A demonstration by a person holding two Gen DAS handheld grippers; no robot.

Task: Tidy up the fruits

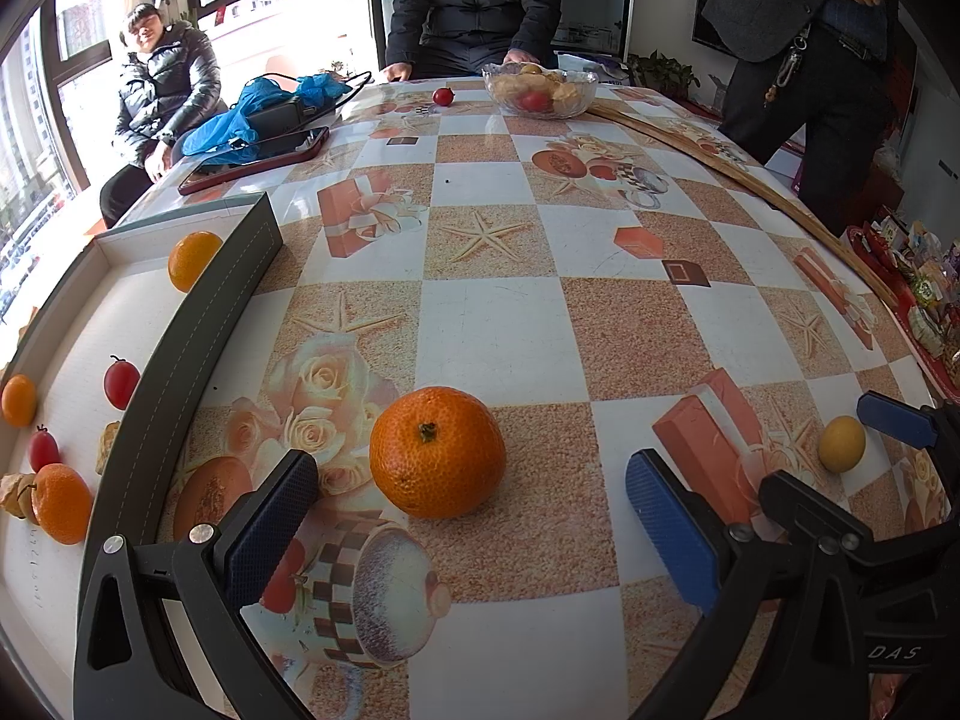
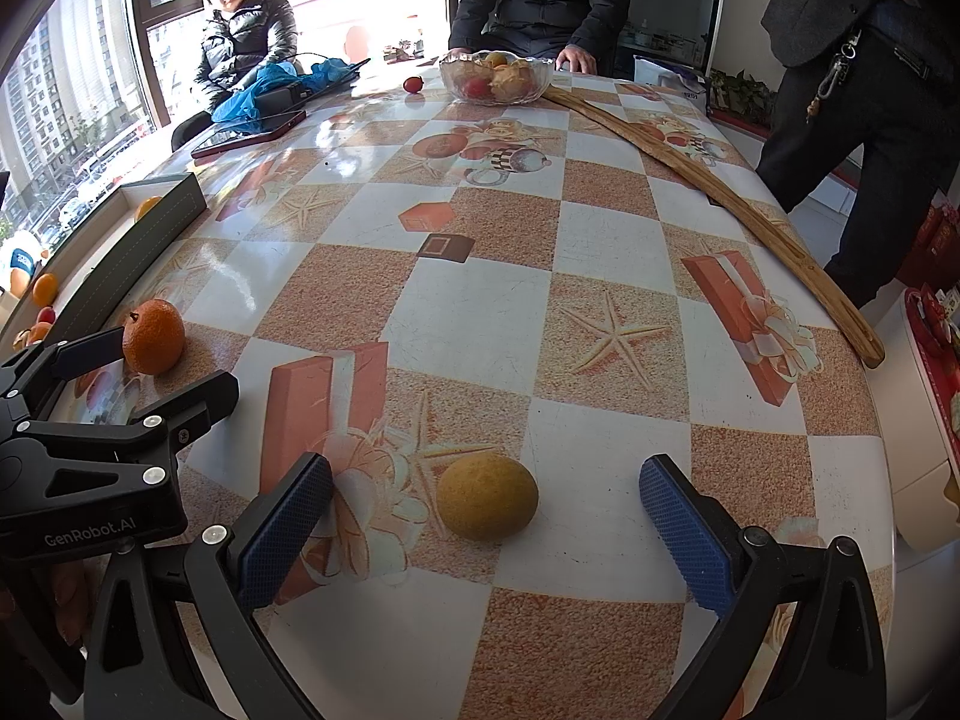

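Our left gripper (image 1: 471, 534) gapes, empty, around the dimpled round orange mandarin (image 1: 437, 451) right of the shallow grey-walled tray (image 1: 198, 324), our right gripper (image 2: 486, 522) likewise straddling the small yellow fruit (image 2: 486, 495), both seemingly poised to grasp.

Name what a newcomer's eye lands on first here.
The big orange mandarin sits on the patterned tablecloth between the open left gripper's fingers. A yellow fruit lies likewise before the open right gripper. At the left edge, a tray already holds several fruits.
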